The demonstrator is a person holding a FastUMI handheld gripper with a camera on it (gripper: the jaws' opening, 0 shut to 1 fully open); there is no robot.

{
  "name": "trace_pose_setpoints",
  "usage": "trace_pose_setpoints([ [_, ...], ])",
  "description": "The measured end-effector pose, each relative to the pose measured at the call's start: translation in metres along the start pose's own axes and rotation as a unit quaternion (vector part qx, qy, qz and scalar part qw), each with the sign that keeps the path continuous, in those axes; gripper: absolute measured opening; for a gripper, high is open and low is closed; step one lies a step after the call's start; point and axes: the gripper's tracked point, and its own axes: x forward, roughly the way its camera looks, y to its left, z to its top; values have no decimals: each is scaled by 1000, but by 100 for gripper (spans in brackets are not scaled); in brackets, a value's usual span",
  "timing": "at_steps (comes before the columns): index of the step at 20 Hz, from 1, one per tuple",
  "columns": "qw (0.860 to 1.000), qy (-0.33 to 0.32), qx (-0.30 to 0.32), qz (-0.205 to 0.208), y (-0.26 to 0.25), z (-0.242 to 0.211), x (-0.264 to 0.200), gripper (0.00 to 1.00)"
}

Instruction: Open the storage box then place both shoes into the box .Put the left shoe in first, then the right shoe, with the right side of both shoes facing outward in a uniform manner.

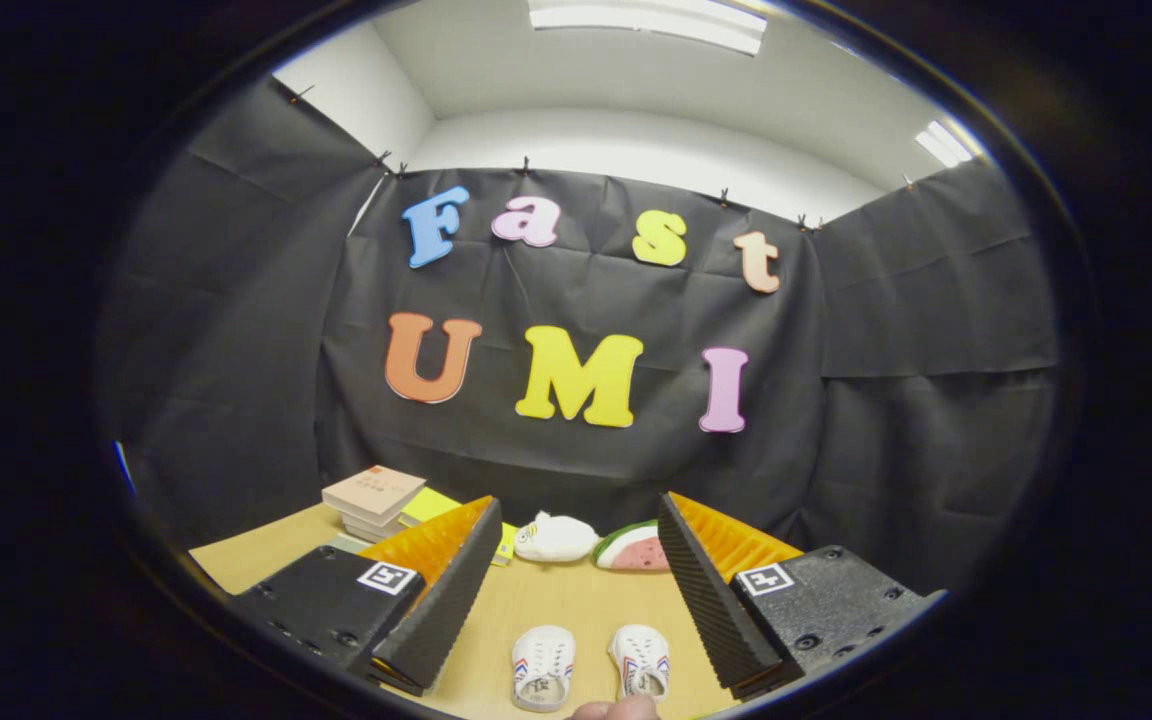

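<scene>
Black cloth walls close off the booth behind a pale wooden table (576,610), and the pair of white shoes near the table's front edge serves as the landmark.

Far to the left of the shoes and well beyond them, a stack of books (373,497) sits at the back of the table with something yellow (429,505) beside it. Directly beyond the shoes, against the cloth, lies a white soft object (554,538), and just right of it a watermelon-slice toy (633,549).

The gripper (576,600) hangs above the table with its fingers spread wide apart, clamped on nothing. The left shoe (542,667) and the right shoe (641,661) stand side by side, close but apart, toes pointing away, low between the two fingers. A fingertip (616,709) of a person pokes in just in front of the right shoe.

I cannot make out a storage box on the table, so the task looks to be at its very start: nothing opened, both shoes still out. The next move probably calls for finding the box and getting its lid open before the fingers come down on the left shoe.
</scene>
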Motion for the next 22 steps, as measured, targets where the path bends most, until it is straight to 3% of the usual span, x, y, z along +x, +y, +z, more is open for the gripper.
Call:
trace_pose_setpoints([
  [6,999,29,23,7,-7,-10,6,100],
  [13,987,101,64,104,8,-54,8,100],
  [17,961,160,81,211,39,-90,7,100],
  [22,917,232,145,291,67,-143,16,100],
])
